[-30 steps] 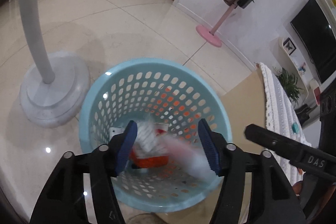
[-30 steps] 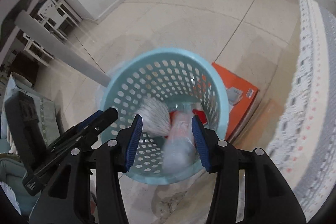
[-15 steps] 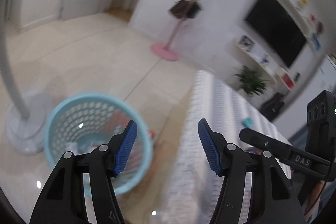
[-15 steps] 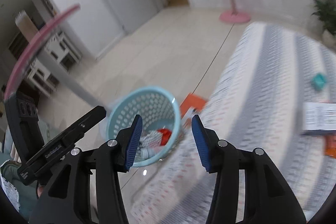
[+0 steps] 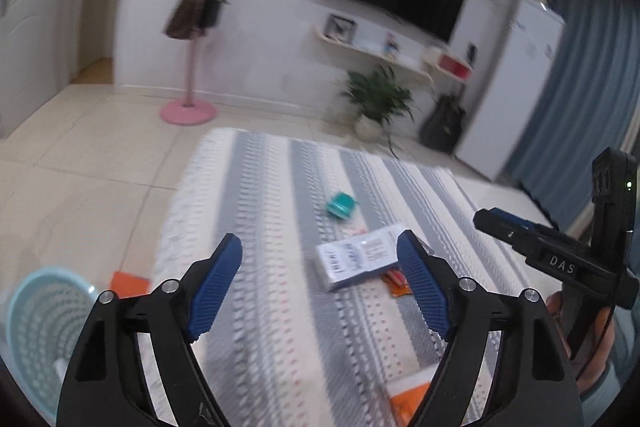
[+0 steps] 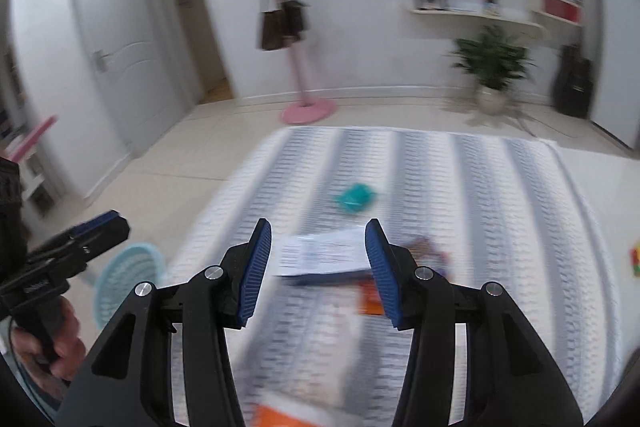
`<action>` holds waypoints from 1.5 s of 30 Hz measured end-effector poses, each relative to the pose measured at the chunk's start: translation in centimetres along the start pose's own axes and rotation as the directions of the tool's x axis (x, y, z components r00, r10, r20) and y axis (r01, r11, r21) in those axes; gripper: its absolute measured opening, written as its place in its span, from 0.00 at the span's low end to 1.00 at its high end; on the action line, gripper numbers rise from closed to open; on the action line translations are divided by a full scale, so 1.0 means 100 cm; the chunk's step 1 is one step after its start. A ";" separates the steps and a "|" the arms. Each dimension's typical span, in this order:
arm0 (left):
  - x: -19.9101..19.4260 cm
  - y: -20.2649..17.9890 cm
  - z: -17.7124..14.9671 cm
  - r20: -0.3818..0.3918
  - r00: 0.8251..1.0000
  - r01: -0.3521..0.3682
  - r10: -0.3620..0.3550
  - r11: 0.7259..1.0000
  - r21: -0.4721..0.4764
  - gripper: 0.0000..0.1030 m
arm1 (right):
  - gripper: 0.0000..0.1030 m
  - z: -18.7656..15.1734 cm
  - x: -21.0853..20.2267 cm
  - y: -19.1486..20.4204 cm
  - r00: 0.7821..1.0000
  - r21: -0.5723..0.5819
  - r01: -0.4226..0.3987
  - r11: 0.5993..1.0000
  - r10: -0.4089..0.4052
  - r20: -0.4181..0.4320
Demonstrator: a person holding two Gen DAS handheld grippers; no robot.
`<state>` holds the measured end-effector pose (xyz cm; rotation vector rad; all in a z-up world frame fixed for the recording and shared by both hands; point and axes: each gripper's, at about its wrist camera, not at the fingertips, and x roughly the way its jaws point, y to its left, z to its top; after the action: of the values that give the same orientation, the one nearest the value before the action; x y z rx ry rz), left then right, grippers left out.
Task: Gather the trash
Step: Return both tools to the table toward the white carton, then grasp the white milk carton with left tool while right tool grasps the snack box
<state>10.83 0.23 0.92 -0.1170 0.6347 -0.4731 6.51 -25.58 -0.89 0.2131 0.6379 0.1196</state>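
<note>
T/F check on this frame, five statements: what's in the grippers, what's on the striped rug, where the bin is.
1. Both grippers hold nothing. True: left gripper, jaws opening, and right gripper have nothing between the pads.
2. A teal object lies on the rug. True.
3. The bin sits on the rug. False: it stands on the tile floor beside the rug.
4. A white packet lies on the rug. True.
5. The coat stand has a blue base. False: pink.
</note>
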 end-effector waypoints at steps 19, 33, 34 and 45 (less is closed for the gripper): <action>0.181 -0.019 -0.014 -0.240 0.969 0.071 -0.060 0.997 0.034 0.66 | 0.25 -0.084 0.093 -0.092 0.991 0.137 0.094 0.986 -0.079 -0.107; 0.166 -0.055 -0.030 -0.371 0.928 0.129 -0.044 0.970 0.206 0.74 | 0.25 -0.083 0.086 -0.097 0.997 0.170 0.058 0.984 -0.046 -0.069; 0.171 -0.058 -0.031 -0.369 0.929 0.116 -0.030 0.970 0.215 0.74 | 0.25 -0.083 0.087 -0.098 0.997 0.173 0.053 0.984 -0.041 -0.072; 0.194 -0.066 -0.045 -0.406 0.913 0.063 0.039 0.970 0.234 0.57 | 0.25 -0.082 0.091 -0.100 0.995 0.167 0.043 0.985 -0.029 -0.091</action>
<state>19.22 -14.38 -11.60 0.2182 0.9819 -0.5899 9.30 -32.37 -14.85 0.3616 0.7403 0.0399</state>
